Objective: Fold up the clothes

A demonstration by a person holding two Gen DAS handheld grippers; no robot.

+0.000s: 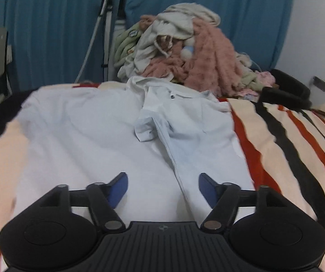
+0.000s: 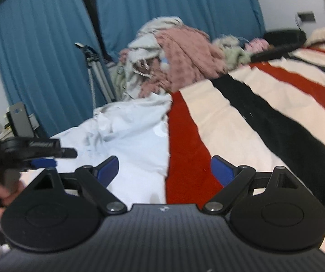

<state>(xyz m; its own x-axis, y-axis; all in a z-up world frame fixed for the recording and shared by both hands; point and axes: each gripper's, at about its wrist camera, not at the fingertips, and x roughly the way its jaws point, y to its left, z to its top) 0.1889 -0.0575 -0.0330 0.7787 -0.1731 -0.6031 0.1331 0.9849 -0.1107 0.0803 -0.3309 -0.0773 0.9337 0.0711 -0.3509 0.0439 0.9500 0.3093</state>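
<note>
A pale blue polo shirt [image 1: 89, 136] lies spread on the striped bed cover, its right side folded inward with the sleeve [image 1: 146, 127] lying on the body. My left gripper [image 1: 163, 189] is open and empty just above the shirt's lower part. In the right wrist view the shirt [image 2: 130, 131] lies left of centre. My right gripper [image 2: 164, 170] is open and empty over the shirt's right edge and the red stripe. The left gripper [image 2: 40, 151] shows at the left of that view, held in a hand.
A pile of unfolded clothes [image 1: 185, 52] sits at the bed's far end, also in the right wrist view [image 2: 173, 61]. The striped blanket [image 1: 287, 140] covers the bed to the right. Blue curtains [image 1: 49, 29] hang behind, with a tripod [image 1: 103, 22] beside the bed.
</note>
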